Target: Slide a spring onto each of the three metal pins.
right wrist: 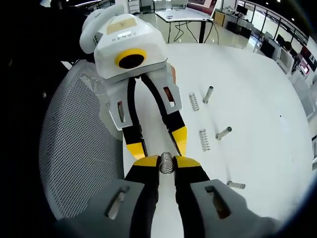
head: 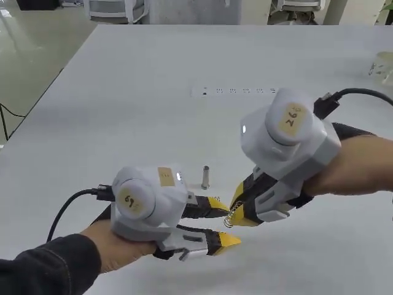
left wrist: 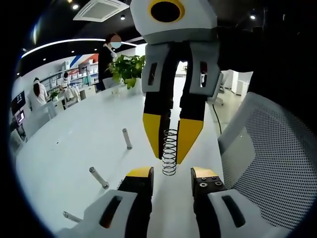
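My right gripper point(head: 237, 214) point(right wrist: 167, 161) is shut on a small metal spring point(head: 228, 219) point(right wrist: 167, 164), gripped across its coils near the table's front edge. Facing it, my left gripper point(head: 226, 222) point(left wrist: 172, 173) stands open, its yellow fingertips either side of the spring's free end without touching it. In the left gripper view the spring point(left wrist: 169, 157) hangs out of the right gripper's tips. Three metal pins point(right wrist: 208, 94) point(right wrist: 223, 133) point(right wrist: 236, 185) stand bare on the white table. One pin point(head: 206, 177) stands just behind the grippers. Two loose springs point(right wrist: 194, 101) point(right wrist: 203, 139) lie beside the pins.
The white table point(head: 153, 110) stretches far back, with a flush power strip point(head: 239, 91) in its middle. A grey mesh chair point(left wrist: 267, 148) point(right wrist: 74, 148) sits under the front edge. A potted plant point(left wrist: 128, 68) and people stand at the far end.
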A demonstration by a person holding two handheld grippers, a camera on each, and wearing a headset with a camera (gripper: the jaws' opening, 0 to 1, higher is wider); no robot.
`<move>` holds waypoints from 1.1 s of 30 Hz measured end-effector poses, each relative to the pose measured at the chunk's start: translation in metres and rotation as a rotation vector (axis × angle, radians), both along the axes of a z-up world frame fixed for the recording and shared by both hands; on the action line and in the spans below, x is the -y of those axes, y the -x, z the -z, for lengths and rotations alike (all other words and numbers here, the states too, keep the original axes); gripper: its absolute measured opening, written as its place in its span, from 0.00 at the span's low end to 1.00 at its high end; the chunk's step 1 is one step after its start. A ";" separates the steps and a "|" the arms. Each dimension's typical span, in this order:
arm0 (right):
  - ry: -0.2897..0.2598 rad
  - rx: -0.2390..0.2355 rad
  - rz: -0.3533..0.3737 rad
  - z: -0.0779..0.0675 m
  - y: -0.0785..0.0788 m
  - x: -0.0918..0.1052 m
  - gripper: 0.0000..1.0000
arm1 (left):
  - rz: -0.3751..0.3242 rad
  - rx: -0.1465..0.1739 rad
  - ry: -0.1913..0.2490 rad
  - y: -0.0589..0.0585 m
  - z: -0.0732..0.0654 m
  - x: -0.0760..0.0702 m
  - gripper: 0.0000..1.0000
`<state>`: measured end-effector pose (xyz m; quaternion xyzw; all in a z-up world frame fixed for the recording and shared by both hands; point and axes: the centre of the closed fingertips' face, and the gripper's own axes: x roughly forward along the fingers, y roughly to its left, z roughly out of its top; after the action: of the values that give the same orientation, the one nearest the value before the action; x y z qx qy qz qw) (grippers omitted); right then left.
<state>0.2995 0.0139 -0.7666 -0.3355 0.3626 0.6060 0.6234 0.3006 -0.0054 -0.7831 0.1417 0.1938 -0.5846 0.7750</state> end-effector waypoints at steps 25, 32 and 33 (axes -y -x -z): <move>0.011 0.007 0.028 0.001 -0.009 0.010 0.12 | -0.068 -0.044 0.015 -0.001 -0.003 -0.014 0.76; 0.015 0.004 0.038 0.003 -0.012 0.014 0.12 | -0.087 -0.063 0.013 0.001 -0.002 -0.027 0.79; 0.015 0.001 0.041 0.003 -0.012 0.014 0.12 | -0.092 -0.063 0.012 0.001 -0.002 -0.029 0.80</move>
<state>0.3120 -0.0001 -0.7696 -0.3330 0.3735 0.5901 0.6335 0.2993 0.0240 -0.7815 0.1093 0.2210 -0.5536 0.7955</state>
